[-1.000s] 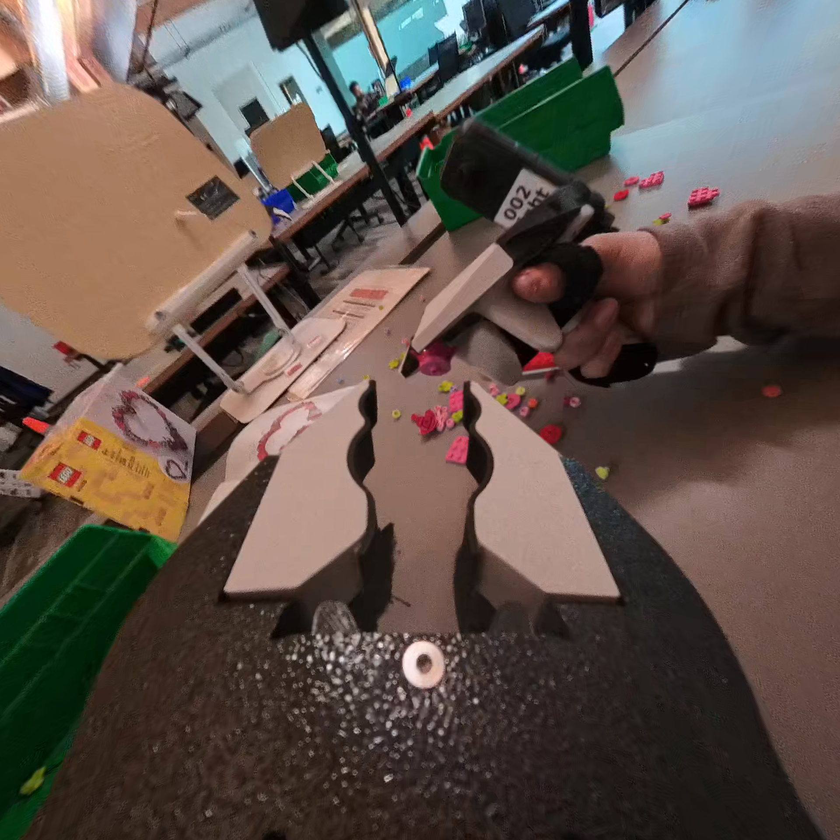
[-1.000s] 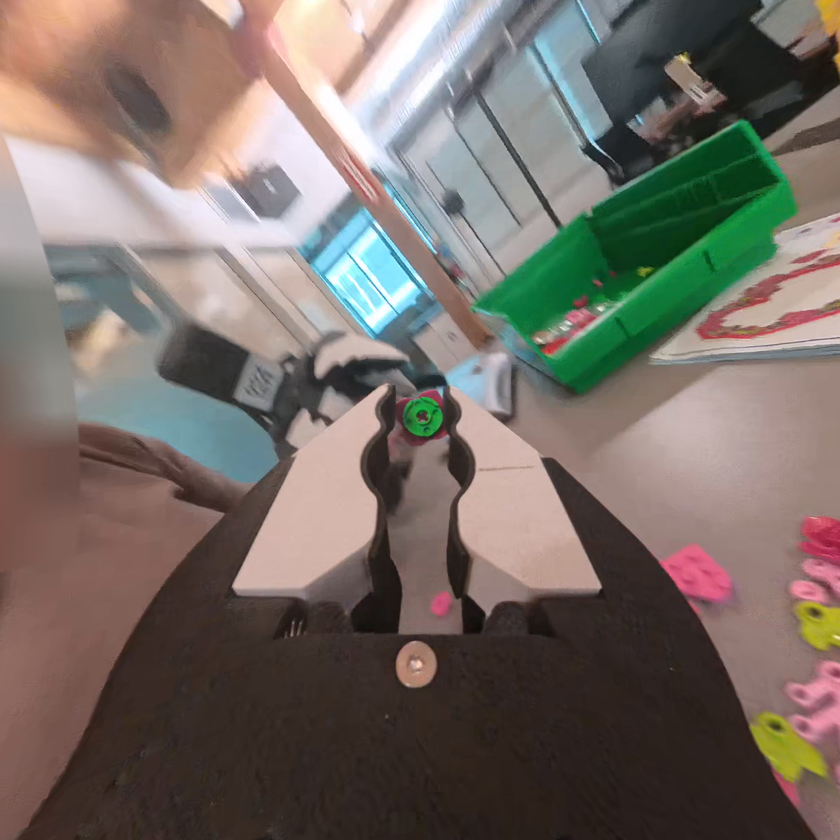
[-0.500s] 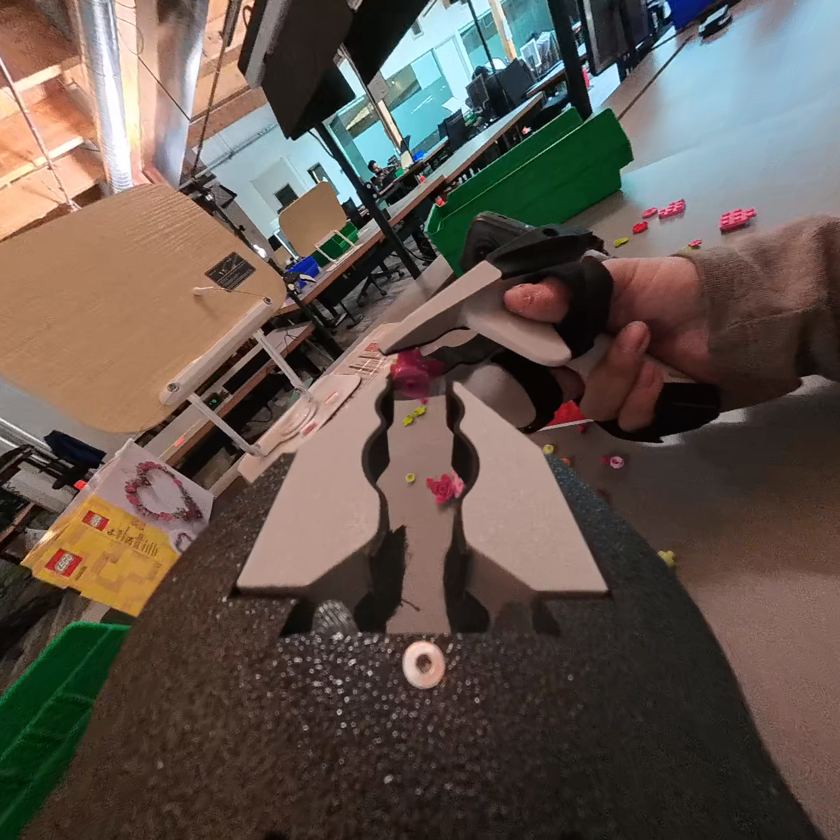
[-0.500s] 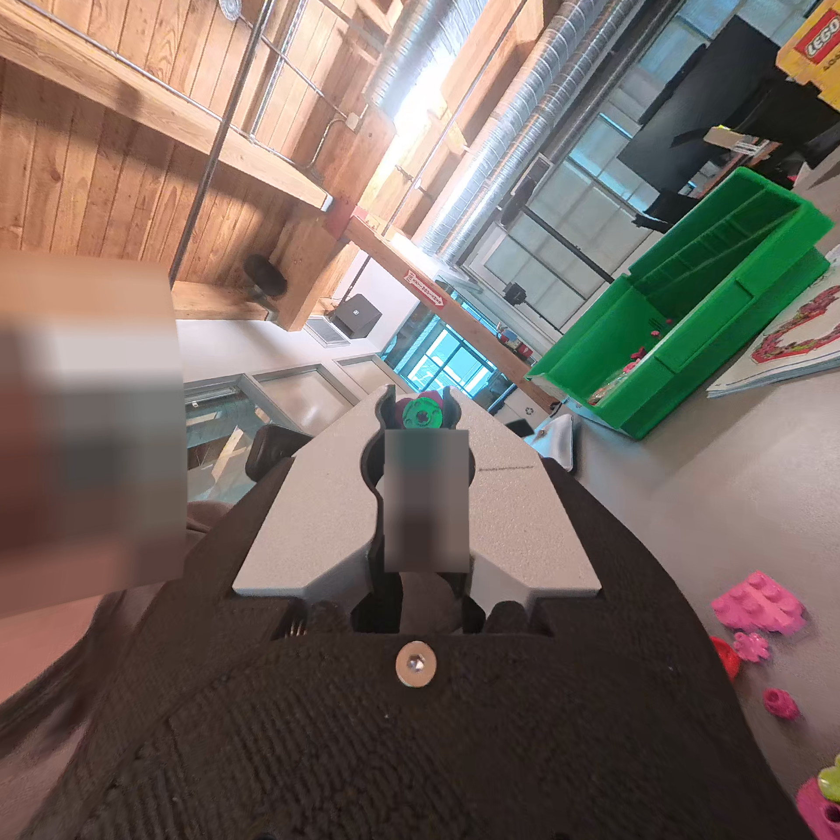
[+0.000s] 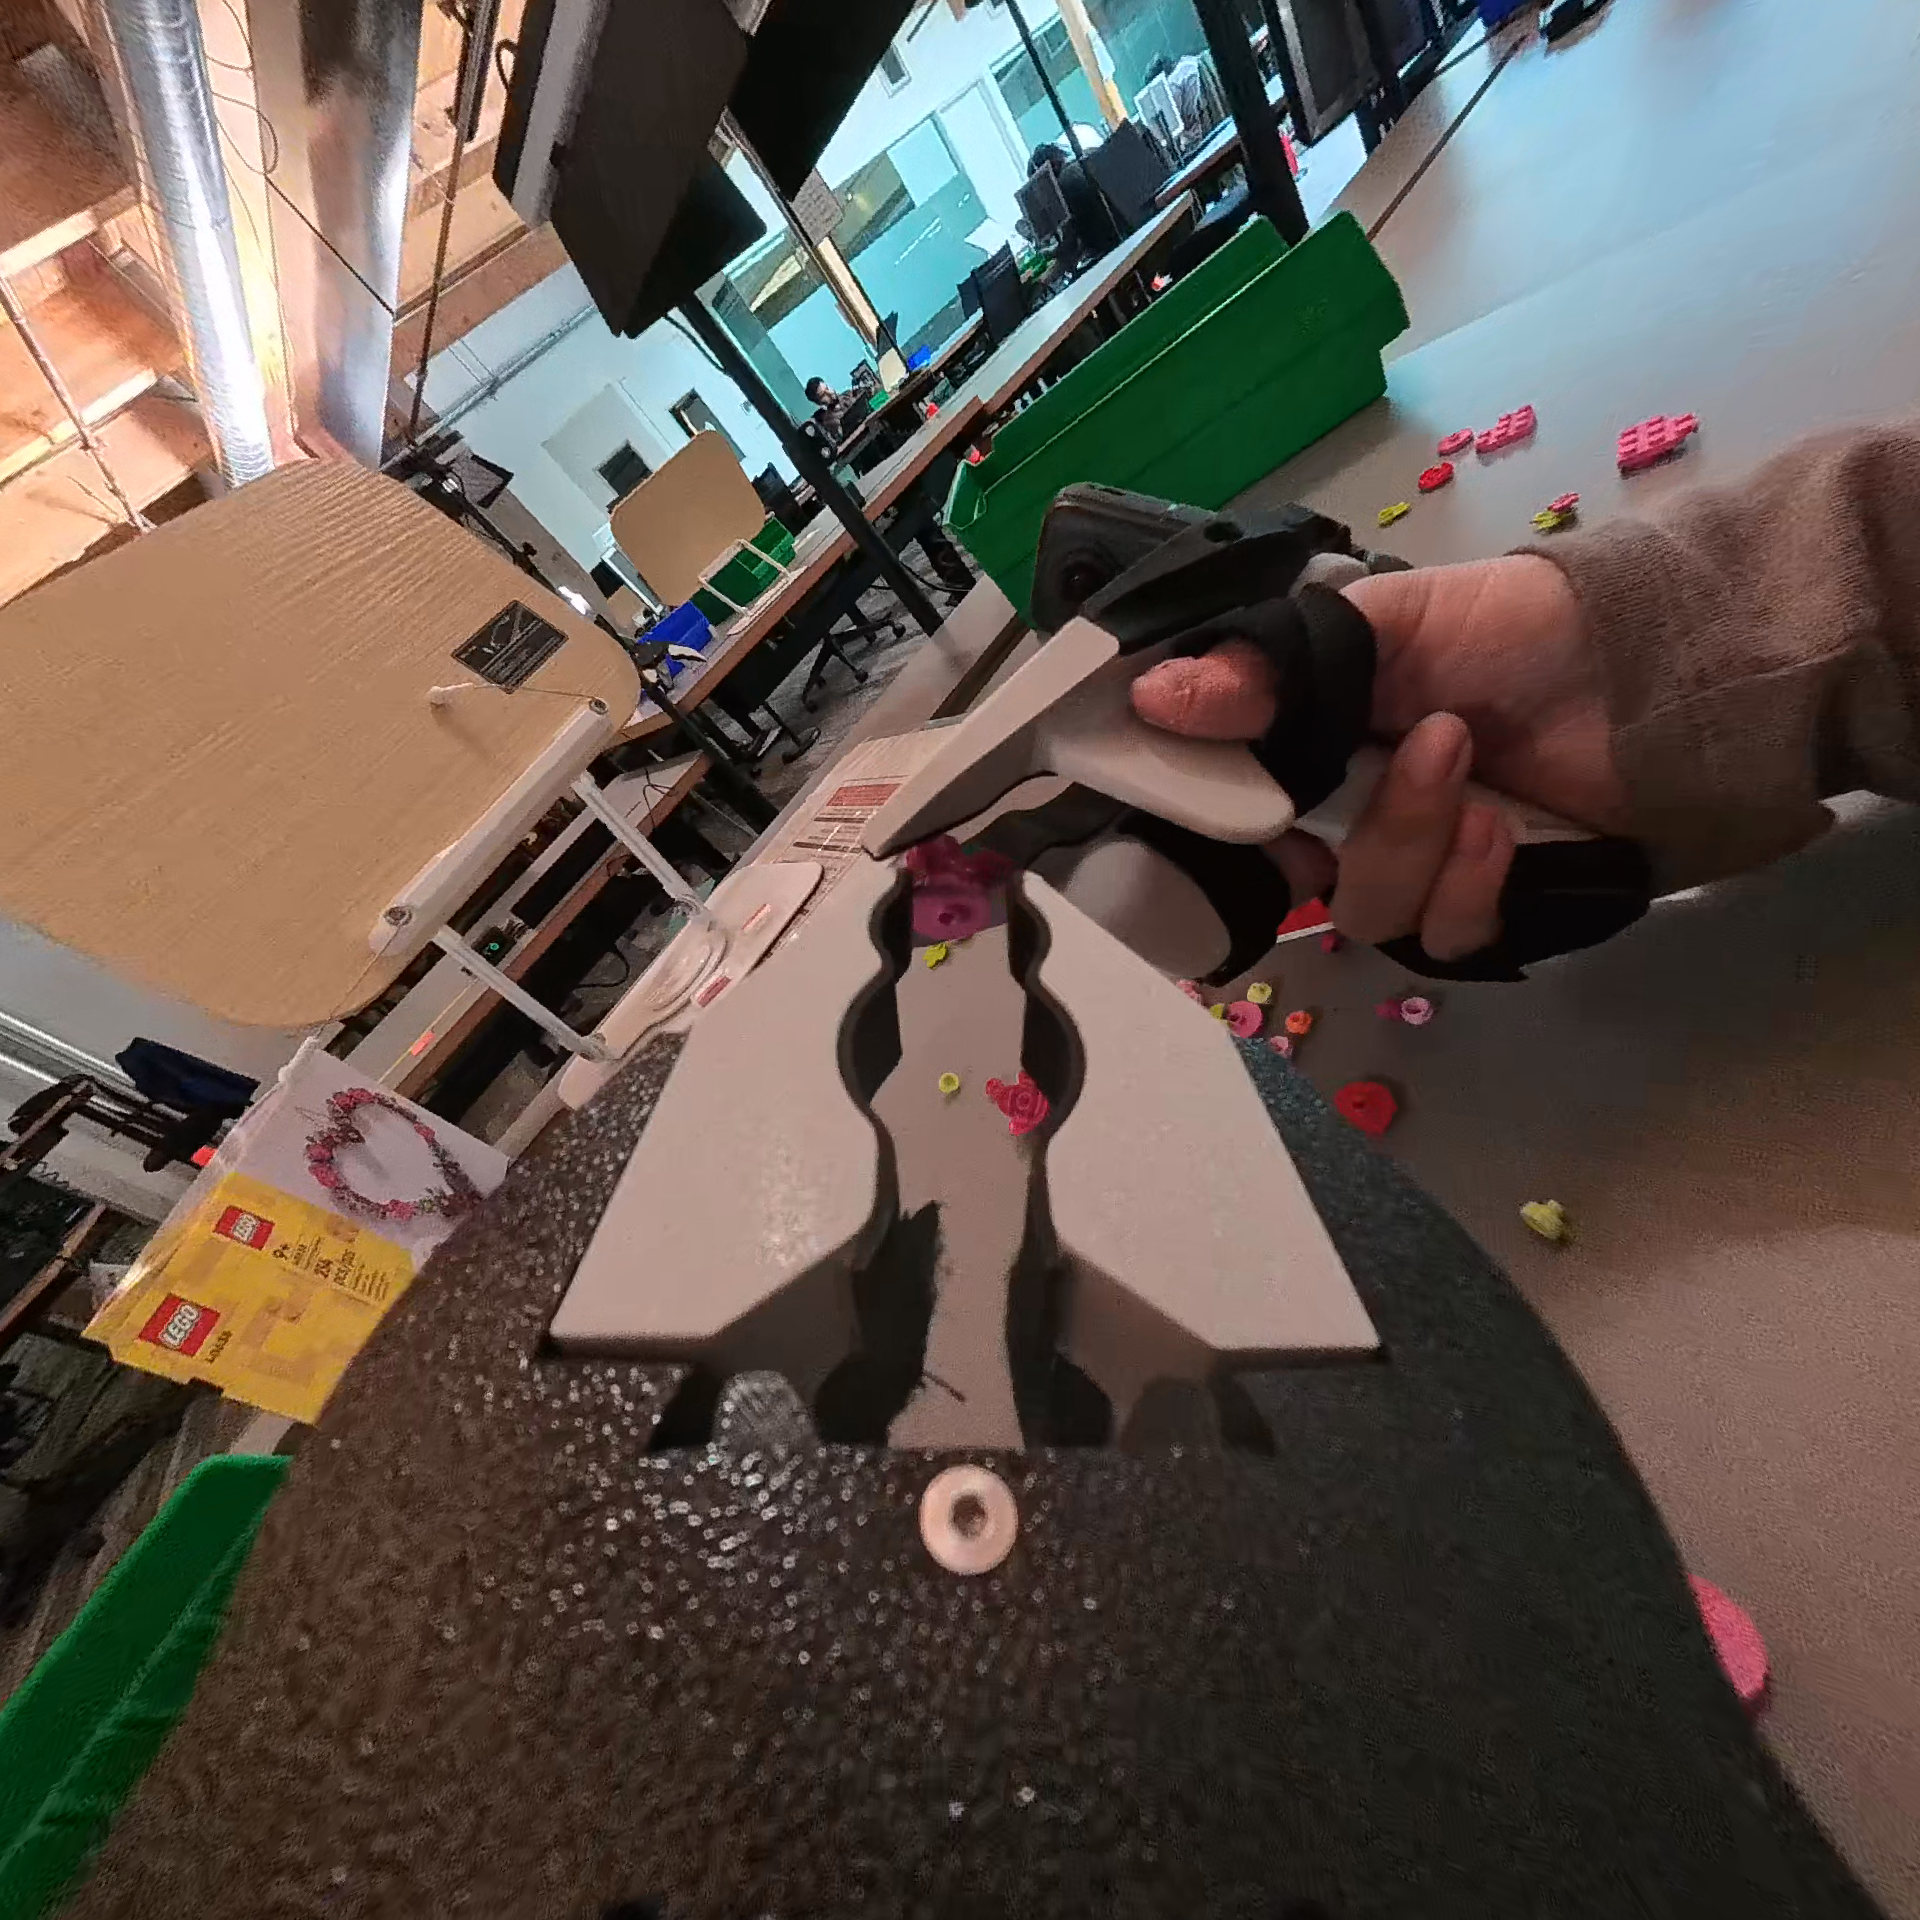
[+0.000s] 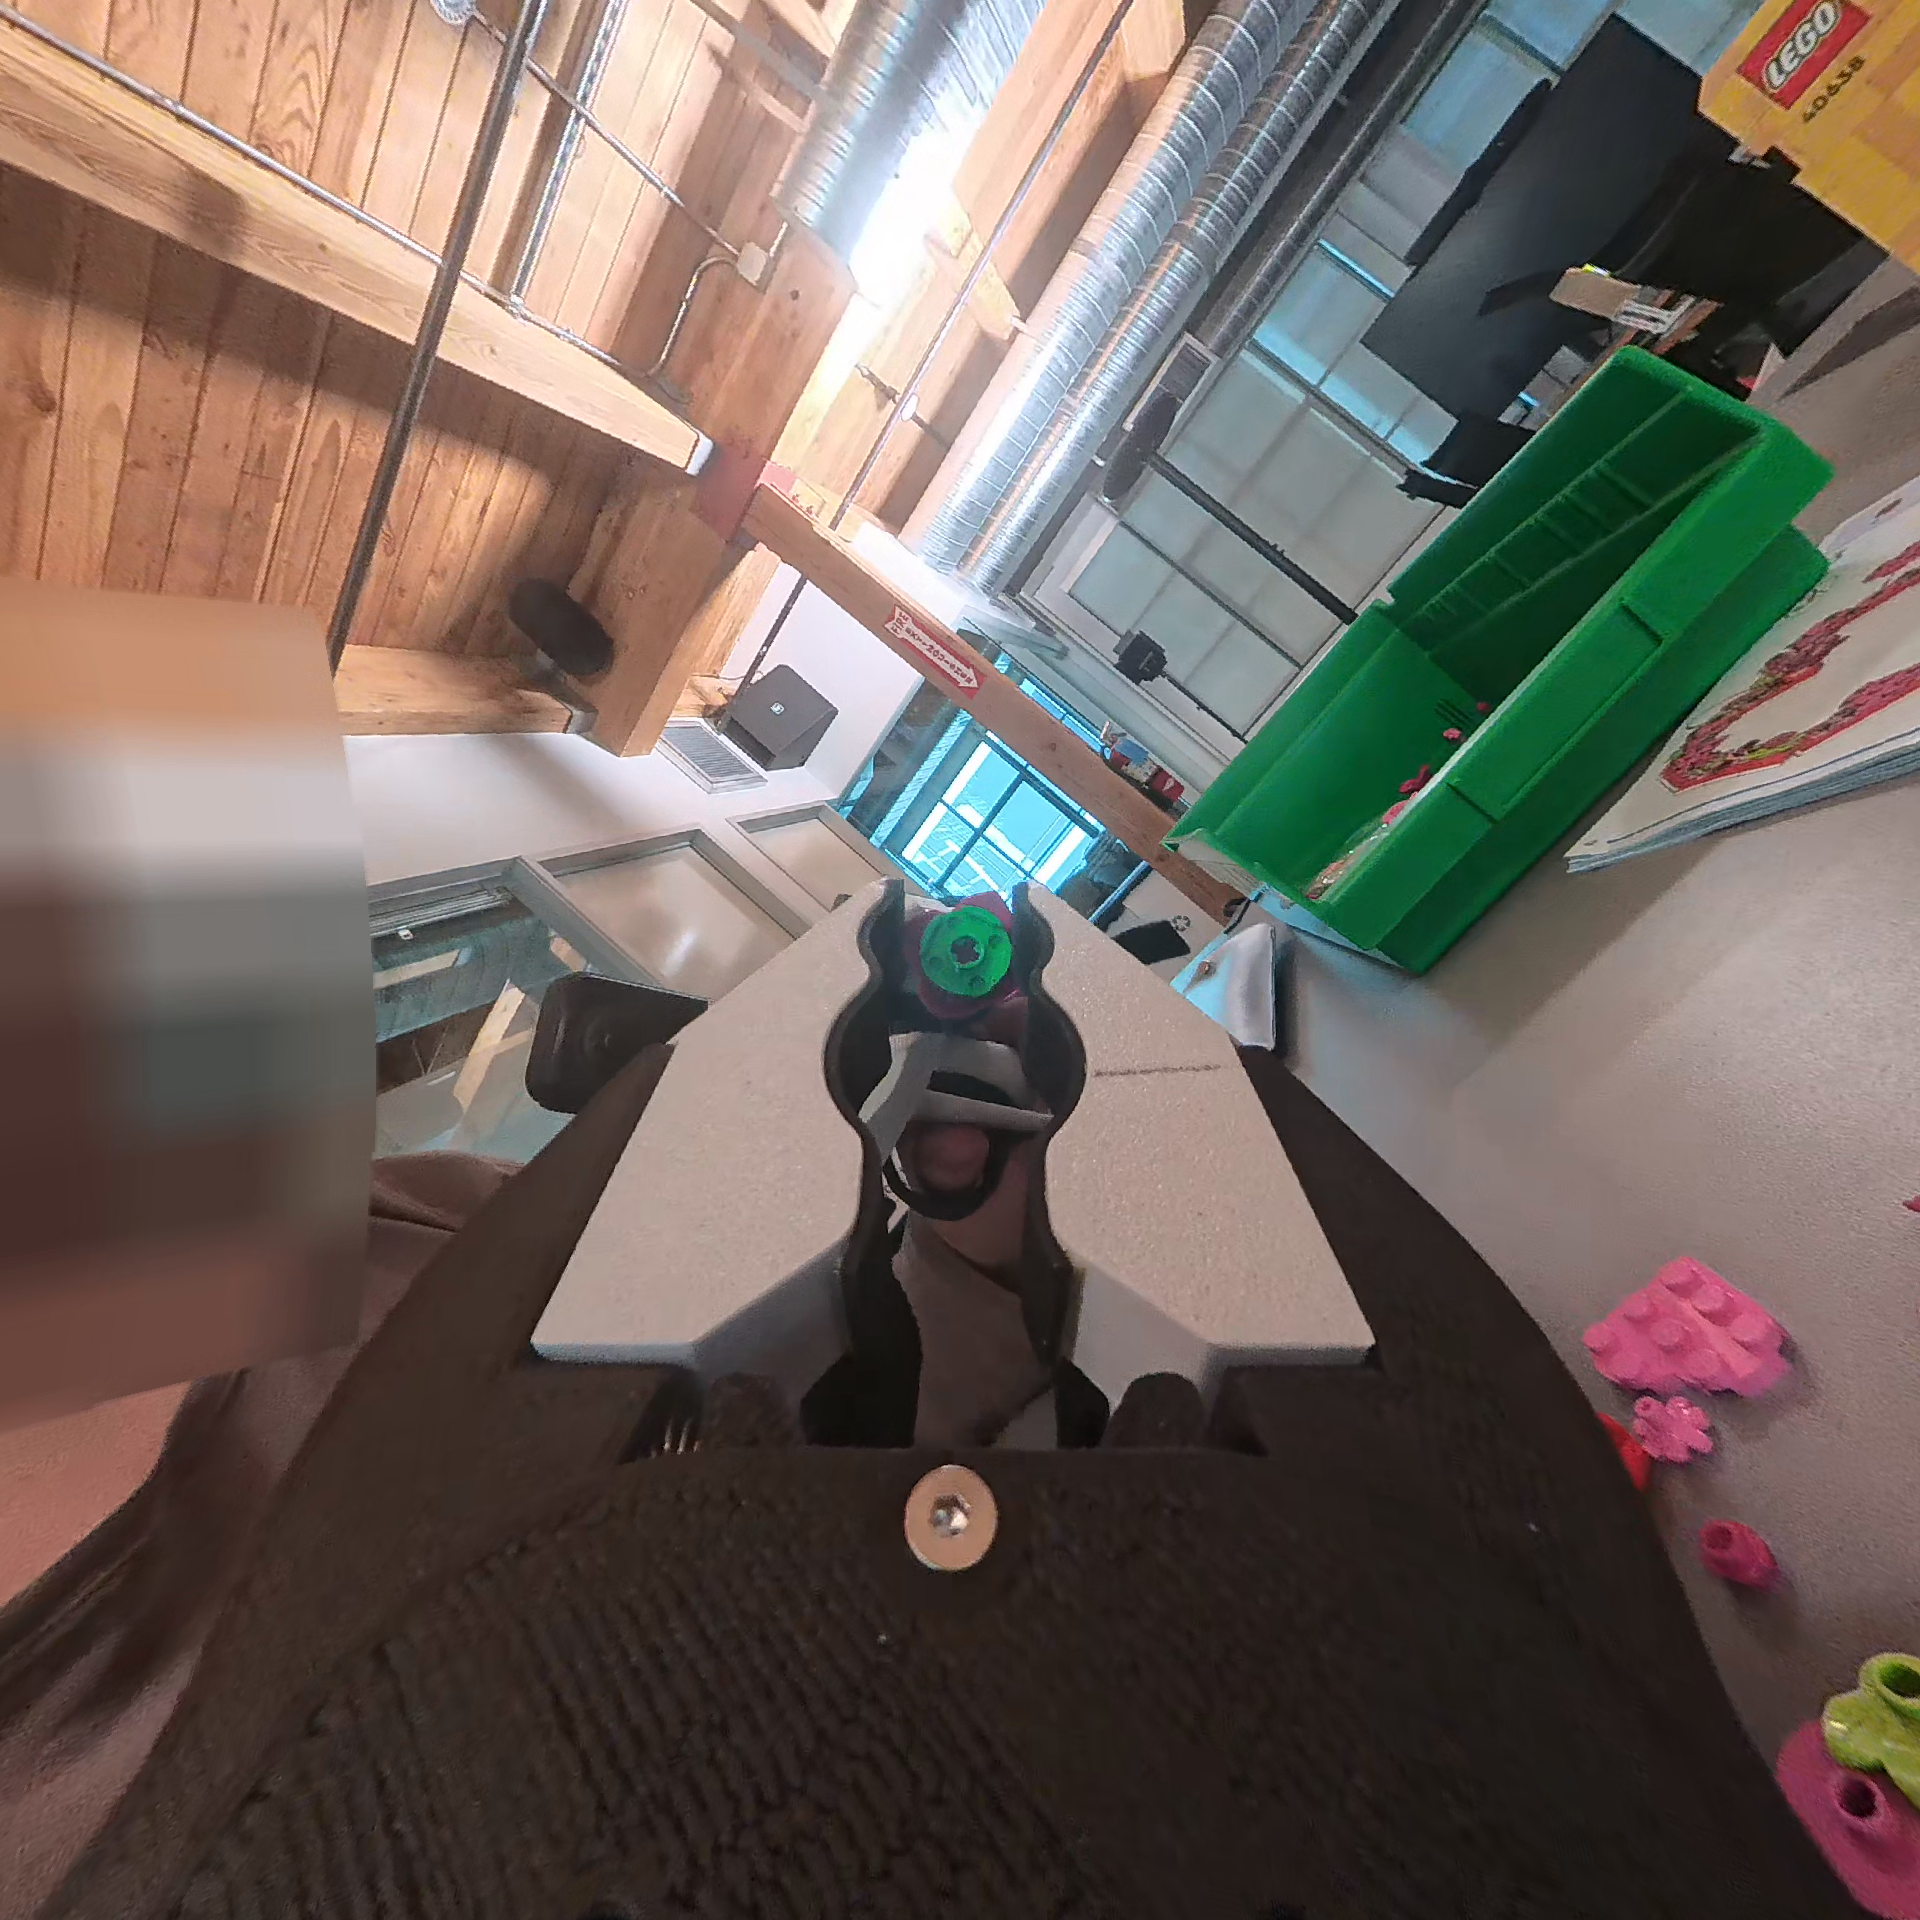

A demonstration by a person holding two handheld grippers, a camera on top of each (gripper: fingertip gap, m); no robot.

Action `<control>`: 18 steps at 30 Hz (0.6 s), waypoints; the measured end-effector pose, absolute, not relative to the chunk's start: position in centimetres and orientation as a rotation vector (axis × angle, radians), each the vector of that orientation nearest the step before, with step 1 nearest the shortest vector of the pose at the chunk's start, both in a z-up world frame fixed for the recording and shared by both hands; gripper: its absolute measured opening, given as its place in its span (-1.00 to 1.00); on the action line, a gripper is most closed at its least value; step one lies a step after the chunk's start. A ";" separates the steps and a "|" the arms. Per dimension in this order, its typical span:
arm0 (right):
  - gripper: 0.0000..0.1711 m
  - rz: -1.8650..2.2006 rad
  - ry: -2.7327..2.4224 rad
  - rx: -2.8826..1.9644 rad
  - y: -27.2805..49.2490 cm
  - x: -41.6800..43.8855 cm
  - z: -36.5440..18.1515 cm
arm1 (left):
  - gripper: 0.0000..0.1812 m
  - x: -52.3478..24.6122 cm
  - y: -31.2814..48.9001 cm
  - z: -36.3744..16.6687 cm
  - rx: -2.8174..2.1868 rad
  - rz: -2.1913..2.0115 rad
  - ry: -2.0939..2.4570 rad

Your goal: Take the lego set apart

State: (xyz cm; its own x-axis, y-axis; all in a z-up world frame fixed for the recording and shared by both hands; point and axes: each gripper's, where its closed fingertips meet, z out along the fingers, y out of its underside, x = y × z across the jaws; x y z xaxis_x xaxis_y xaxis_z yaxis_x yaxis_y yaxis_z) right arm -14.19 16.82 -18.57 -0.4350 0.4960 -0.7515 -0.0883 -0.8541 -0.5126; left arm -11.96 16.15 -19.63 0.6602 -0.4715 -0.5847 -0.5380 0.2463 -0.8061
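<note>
A small lego flower piece (image 6: pixel 966 961), dark pink with a round green plate on it, sits between the tips of my right gripper (image 6: pixel 961 914), which is shut on it and holds it in the air. In the left wrist view the same piece (image 5: pixel 951 904) lies between the tips of my left gripper (image 5: pixel 961 883), whose fingers have closed in on its pink part from the opposite side. The right gripper's grey finger (image 5: pixel 997 727) and the hand holding it come in from the right. The left gripper's fingers (image 6: pixel 914 1081) show behind the piece in the right wrist view.
Loose pink, red and lime pieces (image 5: pixel 1247 1013) lie scattered on the grey table (image 5: pixel 1662 1195). A pink plate (image 6: pixel 1688 1340) lies to the right. Green bins (image 5: pixel 1195 384) (image 6: pixel 1507 707) stand at the back, a booklet (image 6: pixel 1766 758) beside one. A yellow box (image 5: pixel 260 1288) stands at the left. The tips of both grippers are at nearly the same place.
Both grippers have lifted off the table and tilted up. The left gripper has moved up to the held flower piece and narrowed its fingers around it.
</note>
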 end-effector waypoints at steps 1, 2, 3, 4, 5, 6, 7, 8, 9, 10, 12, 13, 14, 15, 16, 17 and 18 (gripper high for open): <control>-0.78 2.330 -0.571 -1.414 16.8 -14.2 -18.5 | -0.83 -12.0 16.2 -19.7 -1.383 0.066 0.924; -0.78 2.339 -0.561 -1.407 16.9 -14.1 -18.4 | -0.83 -12.2 16.3 -19.8 -1.390 0.083 0.923; -0.78 2.353 -0.551 -1.400 16.9 -14.1 -18.3 | -0.83 -12.3 16.5 -19.9 -1.404 0.099 0.923; -0.78 2.364 -0.545 -1.396 16.8 -14.0 -18.2 | -0.83 -12.4 16.6 -20.1 -1.422 0.107 0.920; -0.78 2.365 -0.543 -1.397 16.8 -14.0 -18.2 | -0.83 -12.4 16.7 -20.2 -1.437 0.105 0.916; -0.78 2.355 -0.550 -1.402 16.8 -14.1 -18.3 | -0.80 -12.3 16.7 -20.2 -1.442 0.093 0.914; -0.78 2.336 -0.567 -1.407 16.7 -14.2 -18.3 | -0.80 -12.2 16.6 -20.1 -1.439 0.083 0.909; -0.78 2.315 -0.580 -1.411 16.6 -14.3 -18.3 | -0.79 -12.1 16.5 -19.9 -1.428 0.080 0.902; -0.78 2.305 -0.578 -1.410 16.6 -14.3 -18.3 | -0.78 -12.0 16.3 -19.6 -1.407 0.078 0.897; -0.78 2.313 -0.567 -1.404 16.6 -14.3 -18.2 | -0.80 -12.0 16.2 -19.4 -1.391 0.082 0.895; -0.78 2.335 -0.557 -1.408 16.6 -14.2 -18.2 | -0.85 -12.2 16.3 -19.4 -1.392 0.113 0.890; -0.78 2.333 -0.552 -1.417 16.6 -14.3 -18.3 | -0.85 -12.3 16.4 -19.6 -1.399 0.123 0.894; -0.78 2.335 -0.546 -1.420 16.7 -14.3 -18.3 | -0.85 -12.3 16.5 -19.6 -1.402 0.123 0.893; -0.78 2.340 -0.542 -1.422 16.7 -14.3 -18.3 | -0.86 -12.3 16.5 -19.6 -1.399 0.124 0.891; -0.78 2.335 -0.542 -1.432 16.8 -14.3 -18.3 | -0.86 -12.3 16.6 -19.6 -1.402 0.129 0.890; -0.78 2.302 -0.549 -1.455 16.9 -14.4 -18.6 | -0.85 -12.4 16.7 -19.9 -1.418 0.134 0.890; -0.77 2.235 -0.567 -1.488 17.2 -14.6 -19.0 | -0.85 -12.6 16.9 -20.2 -1.441 0.140 0.889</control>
